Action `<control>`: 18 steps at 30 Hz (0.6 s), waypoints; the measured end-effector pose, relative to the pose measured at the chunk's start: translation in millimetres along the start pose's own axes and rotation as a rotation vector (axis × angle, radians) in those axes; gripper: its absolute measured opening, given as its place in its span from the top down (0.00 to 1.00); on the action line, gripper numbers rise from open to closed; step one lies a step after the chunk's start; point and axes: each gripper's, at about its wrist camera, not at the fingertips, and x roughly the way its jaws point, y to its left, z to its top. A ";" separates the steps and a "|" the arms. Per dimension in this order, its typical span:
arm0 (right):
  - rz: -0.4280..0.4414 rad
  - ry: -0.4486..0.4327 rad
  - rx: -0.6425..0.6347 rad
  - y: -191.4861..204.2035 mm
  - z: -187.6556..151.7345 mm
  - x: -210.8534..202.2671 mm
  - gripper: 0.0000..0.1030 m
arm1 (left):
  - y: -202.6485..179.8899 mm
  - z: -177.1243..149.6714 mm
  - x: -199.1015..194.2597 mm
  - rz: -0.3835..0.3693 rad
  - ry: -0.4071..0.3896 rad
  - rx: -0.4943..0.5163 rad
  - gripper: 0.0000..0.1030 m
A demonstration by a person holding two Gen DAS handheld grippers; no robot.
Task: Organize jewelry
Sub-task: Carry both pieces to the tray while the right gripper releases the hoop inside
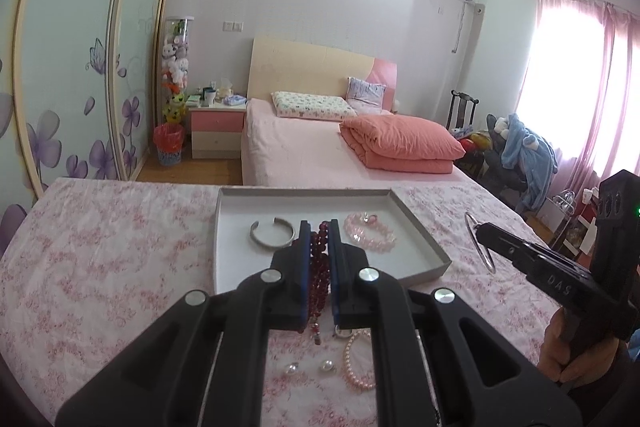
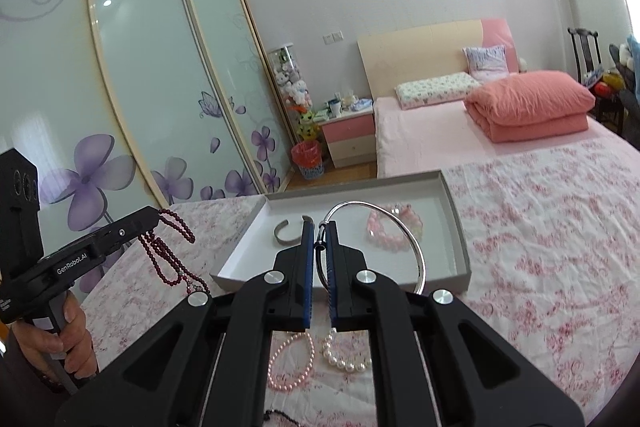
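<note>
Left gripper [image 1: 320,231] has its jaws clamped on a dark red bead necklace [image 1: 320,267], right gripper [image 2: 319,231] pinches a silver hoop [image 2: 400,227], both above the grey tray [image 1: 420,227].

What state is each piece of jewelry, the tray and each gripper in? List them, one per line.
Left gripper: shut on the dark red bead necklace.
Dark red bead necklace: lifted, dangling.
Right gripper: shut on the silver ring.
Silver ring: lifted off the cloth.
Tray: open, lidless.
Silver cuff: lying in tray.
Pink bead bracelet: lying in tray.
Pink pearl strand: on cloth, outside tray.
White pearl strand: on cloth, outside tray.
</note>
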 end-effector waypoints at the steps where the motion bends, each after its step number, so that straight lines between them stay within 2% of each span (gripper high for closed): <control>1: -0.001 -0.004 -0.006 1.5 0.4 0.3 0.93 | -1.8 0.9 1.1 0.002 -0.003 0.003 0.91; 11: -0.010 -0.053 -0.067 14.5 13.0 12.1 0.93 | -8.3 15.0 17.7 0.024 -0.023 0.011 0.91; 18: -0.021 -0.059 -0.064 10.7 22.7 31.7 0.93 | -7.5 31.2 38.8 0.053 -0.027 0.024 0.91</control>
